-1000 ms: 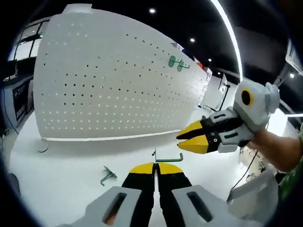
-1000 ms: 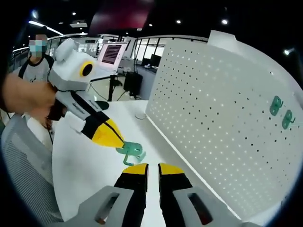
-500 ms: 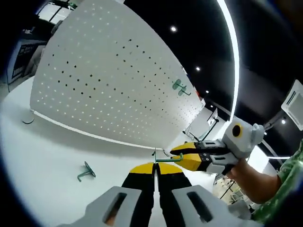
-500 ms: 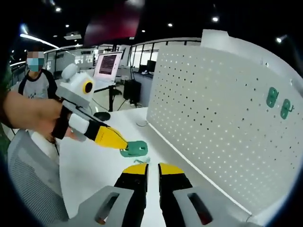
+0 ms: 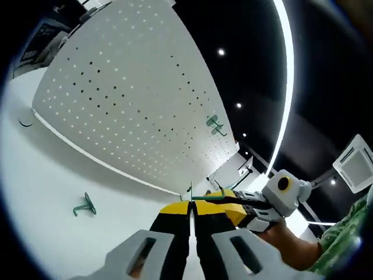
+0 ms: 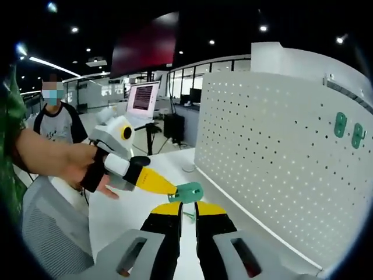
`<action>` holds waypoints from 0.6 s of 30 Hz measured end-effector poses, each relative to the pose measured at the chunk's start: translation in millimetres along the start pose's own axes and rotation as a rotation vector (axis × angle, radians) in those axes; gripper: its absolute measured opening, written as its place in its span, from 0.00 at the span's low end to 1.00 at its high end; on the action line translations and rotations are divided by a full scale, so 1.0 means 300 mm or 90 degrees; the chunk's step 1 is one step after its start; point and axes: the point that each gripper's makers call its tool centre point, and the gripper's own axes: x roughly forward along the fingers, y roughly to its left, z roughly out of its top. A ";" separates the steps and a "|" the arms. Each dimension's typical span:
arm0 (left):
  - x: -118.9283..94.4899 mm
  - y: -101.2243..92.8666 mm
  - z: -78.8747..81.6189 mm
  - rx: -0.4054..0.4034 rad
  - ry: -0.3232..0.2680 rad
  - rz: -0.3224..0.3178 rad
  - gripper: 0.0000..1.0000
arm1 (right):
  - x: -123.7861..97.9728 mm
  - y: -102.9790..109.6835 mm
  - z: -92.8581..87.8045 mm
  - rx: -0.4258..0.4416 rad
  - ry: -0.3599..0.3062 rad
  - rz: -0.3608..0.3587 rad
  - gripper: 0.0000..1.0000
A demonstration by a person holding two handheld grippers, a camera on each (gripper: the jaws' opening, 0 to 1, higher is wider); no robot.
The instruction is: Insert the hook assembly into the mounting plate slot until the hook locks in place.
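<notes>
Left gripper view: left gripper (image 5: 190,205) at bottom centre, jaws closed on a green hook (image 5: 205,198) jutting rightward. Right gripper (image 5: 233,204) just right of it, touching the hook's far end; jaw state cannot be told here. White pegboard (image 5: 122,105) across upper left, two hooks (image 5: 214,125) mounted near its right end. Spare hook (image 5: 85,205) on white counter (image 5: 52,198), lower left.

Right gripper view: right gripper (image 6: 187,207) at bottom centre, jaws narrowly apart, gripping nothing. Left gripper (image 6: 169,190) from left, holding the hook (image 6: 189,192) just above those jaws. Pegboard (image 6: 274,151) at right.

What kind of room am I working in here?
Probably an open-plan office or lab: a lit computer monitor on a stand, glass partitions behind it, recessed ceiling spotlights, and a white perforated pegboard on a white table.
</notes>
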 end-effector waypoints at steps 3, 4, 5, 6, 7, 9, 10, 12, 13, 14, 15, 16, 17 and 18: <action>0.003 -0.014 -0.001 -0.007 -0.001 -0.010 0.01 | 0.002 -0.011 0.004 0.010 -0.002 -0.006 0.07; 0.004 -0.019 0.002 -0.010 -0.004 -0.014 0.01 | 0.002 -0.017 0.006 0.022 -0.005 -0.006 0.07; 0.004 -0.018 0.002 -0.009 -0.004 -0.013 0.01 | 0.000 -0.020 0.008 0.027 -0.007 -0.007 0.08; 0.004 -0.020 0.003 -0.007 -0.004 -0.014 0.01 | -0.001 -0.020 0.012 0.036 -0.011 -0.006 0.08; 0.003 -0.022 0.005 -0.006 -0.005 -0.016 0.01 | -0.002 -0.020 0.012 0.059 -0.011 -0.002 0.08; 0.002 -0.028 0.010 -0.009 -0.011 -0.022 0.01 | -0.005 -0.014 0.013 0.100 -0.017 0.010 0.07; 0.001 -0.032 0.014 -0.010 -0.015 -0.028 0.01 | -0.006 -0.014 0.012 0.112 -0.017 0.013 0.07; 0.000 -0.033 0.017 -0.015 -0.018 -0.031 0.01 | -0.007 -0.017 0.014 0.125 -0.021 0.017 0.07; 0.000 -0.038 0.019 -0.013 -0.019 -0.035 0.01 | -0.007 -0.014 0.016 0.135 -0.022 0.022 0.07; 0.001 -0.045 0.021 -0.012 -0.023 -0.042 0.01 | -0.006 -0.011 0.016 0.145 -0.021 0.026 0.07; 0.001 -0.052 0.023 -0.013 -0.023 -0.048 0.01 | -0.006 -0.008 0.022 0.153 -0.027 0.032 0.07; 0.001 -0.058 0.024 -0.012 -0.025 -0.053 0.01 | -0.006 -0.005 0.025 0.164 -0.030 0.037 0.06; 0.002 -0.063 0.026 -0.010 -0.027 -0.059 0.01 | -0.006 -0.005 0.027 0.172 -0.031 0.038 0.06; 0.002 -0.068 0.026 -0.009 -0.027 -0.062 0.01 | -0.006 -0.004 0.033 0.182 -0.038 0.044 0.06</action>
